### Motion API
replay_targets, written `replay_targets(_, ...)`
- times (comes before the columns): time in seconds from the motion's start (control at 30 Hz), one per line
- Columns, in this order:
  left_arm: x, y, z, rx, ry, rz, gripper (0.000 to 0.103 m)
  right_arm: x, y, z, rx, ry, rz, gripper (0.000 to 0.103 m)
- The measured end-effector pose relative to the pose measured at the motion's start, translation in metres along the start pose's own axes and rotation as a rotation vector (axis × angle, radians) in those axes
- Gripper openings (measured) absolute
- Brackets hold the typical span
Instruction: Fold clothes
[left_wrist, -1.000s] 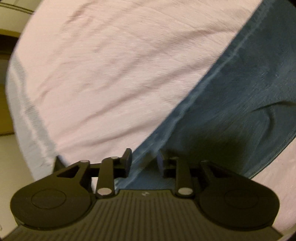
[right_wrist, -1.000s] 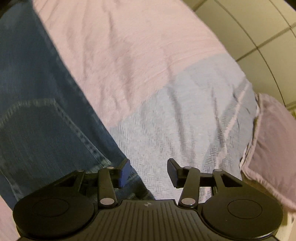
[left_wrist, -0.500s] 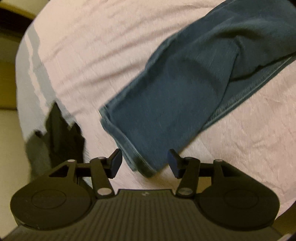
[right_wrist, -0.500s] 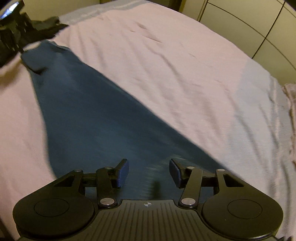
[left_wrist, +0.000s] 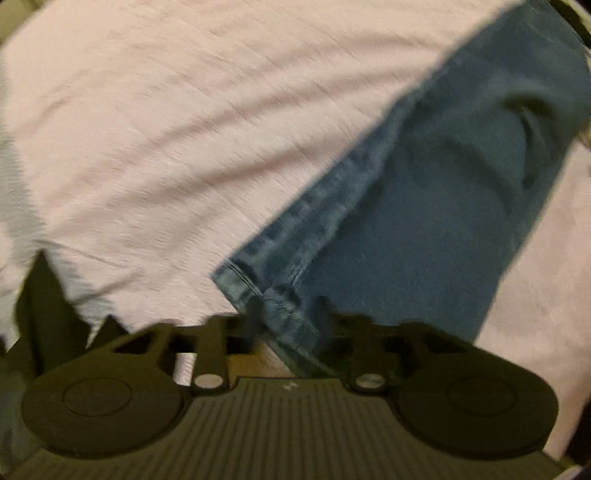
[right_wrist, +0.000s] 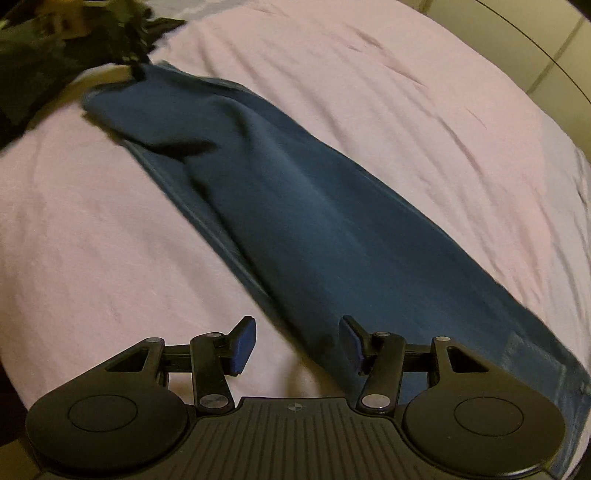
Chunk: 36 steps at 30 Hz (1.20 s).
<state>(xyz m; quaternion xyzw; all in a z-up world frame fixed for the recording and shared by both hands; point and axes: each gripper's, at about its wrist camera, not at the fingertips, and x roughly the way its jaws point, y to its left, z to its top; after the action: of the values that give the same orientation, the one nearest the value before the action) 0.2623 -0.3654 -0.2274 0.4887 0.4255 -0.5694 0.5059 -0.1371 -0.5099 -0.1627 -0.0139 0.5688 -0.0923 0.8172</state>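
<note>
Dark blue jeans (right_wrist: 314, 221) lie stretched out as one long folded strip across the pink bedsheet (right_wrist: 92, 240). In the left wrist view, the hem end of the jeans (left_wrist: 424, 240) sits between the fingers of my left gripper (left_wrist: 290, 310). Its jaws are closing on the hem, which looks pinched and slightly raised. From the right wrist view, that left gripper (right_wrist: 127, 59) shows at the far end of the leg. My right gripper (right_wrist: 297, 332) is open just above the near long edge of the jeans, with nothing gripped.
A dark garment or sleeve (right_wrist: 33, 74) lies at the far left beside the hem. A grey band of bedding (left_wrist: 14, 206) runs along the bed's edge. Pale cupboard doors (right_wrist: 554, 44) stand beyond the bed at the right.
The left gripper dropped onto the hem and its jaws narrowed from wide apart to pinching it. The right gripper swept from the pocket end along the leg to its near edge and stayed open.
</note>
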Motion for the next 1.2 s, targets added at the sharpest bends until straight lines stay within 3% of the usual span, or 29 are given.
replay_targets(0.1, -0.022, 0.016, 0.002, -0.005, -0.032, -0.036, 0.013, 0.002, 0.014, 0.016, 0.000, 0.006, -0.006, 0.054)
replay_targets(0.17, -0.040, 0.032, 0.007, -0.027, -0.079, -0.019, 0.011, 0.002, 0.016, 0.024, 0.017, 0.002, -0.005, 0.054)
replay_targets(0.3, -0.031, 0.051, 0.025, -0.037, -0.077, 0.008, 0.012, 0.001, 0.015, 0.033, 0.034, 0.003, -0.014, 0.054)
replay_targets(0.47, -0.022, 0.037, 0.019, 0.009, -0.053, 0.143, 0.017, 0.001, 0.019, 0.039, 0.060, 0.008, -0.013, 0.054)
replay_targets(0.53, -0.032, 0.026, 0.008, 0.049, -0.058, 0.202, 0.025, 0.001, 0.020, 0.040, 0.063, 0.008, -0.005, 0.054)
replay_targets(0.63, -0.053, -0.003, -0.015, 0.167, -0.102, 0.277, 0.028, 0.006, 0.022, 0.040, 0.077, 0.007, 0.008, 0.054)
replay_targets(0.73, -0.056, -0.052, -0.037, 0.384, -0.118, 0.249, 0.028, 0.012, 0.026, 0.042, 0.095, 0.002, 0.025, 0.054)
replay_targets(0.8, -0.046, -0.084, -0.049, 0.532, -0.102, 0.230, 0.028, 0.015, 0.030, 0.045, 0.094, -0.002, 0.033, 0.054)
replay_targets(0.93, -0.008, -0.118, -0.062, 0.703, -0.031, 0.265, 0.028, 0.018, 0.035, 0.046, 0.082, -0.010, 0.032, 0.054)
replay_targets(1.1, 0.022, -0.136, -0.073, 0.899, -0.012, 0.398, 0.031, 0.014, 0.028, 0.030, 0.114, 0.007, 0.002, 0.055)
replay_targets(1.13, 0.021, -0.136, -0.074, 0.905, -0.011, 0.412, 0.024, 0.014, 0.025, 0.025, 0.128, 0.014, -0.006, 0.055)
replay_targets(1.17, 0.018, -0.135, -0.074, 0.902, -0.011, 0.423, 0.003, 0.013, 0.022, 0.020, 0.141, 0.021, -0.013, 0.055)
replay_targets(1.2, 0.015, -0.133, -0.074, 0.899, -0.011, 0.434, 0.001, 0.012, 0.020, 0.016, 0.153, 0.027, -0.020, 0.055)
